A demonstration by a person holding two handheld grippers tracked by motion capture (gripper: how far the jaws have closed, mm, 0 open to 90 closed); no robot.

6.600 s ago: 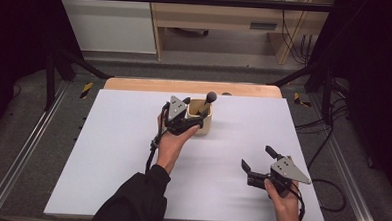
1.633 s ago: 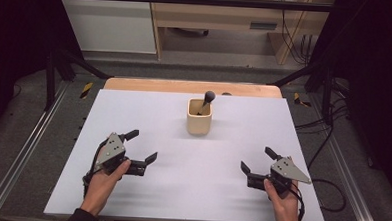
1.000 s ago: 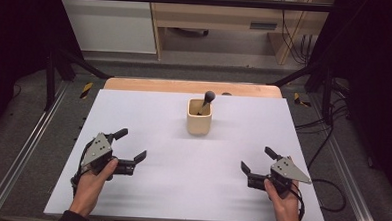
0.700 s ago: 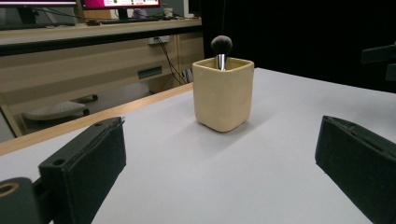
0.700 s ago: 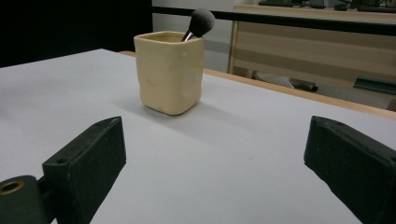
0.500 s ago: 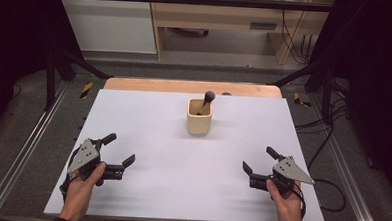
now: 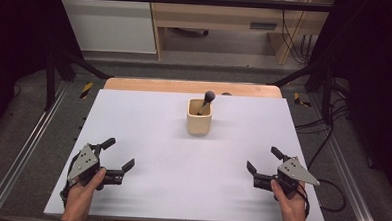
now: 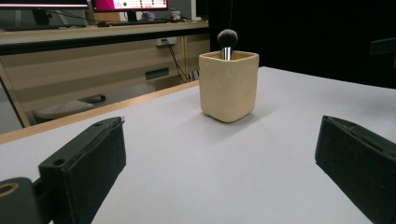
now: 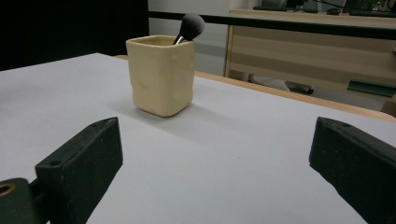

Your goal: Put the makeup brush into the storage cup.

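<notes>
— Tools first: what is seen of the left tool (image 7: 116, 159) and the right tool (image 7: 264, 166)?

— Both are held with jaws spread wide and nothing between them. Each is rested low at a near corner of the desk (image 7: 148, 133), well apart from the cup (image 7: 199, 117).

— What has just changed?

— The left tool has been drawn back from the cup, where it was seen several seconds ago, and brought down toward the near left corner over the last second or so. The right tool has barely been moved. The brush (image 7: 206, 100) is left standing in the cup, head up, leaning toward the far side.

— What is meant by that for the work?

— The placing of the brush is judged to be finished, with both tools retired to rest positions.

— Materials and shapes?

— The cup is a squarish, cream-coloured holder with rounded corners and slightly dented walls; a matte, ceramic-like finish is suggested. The brush has a dark, soft, domed head on a shiny metal ferrule (image 8: 227, 52). The desk is covered by a smooth pale sheet, with a wooden edge exposed at the far side.
</notes>
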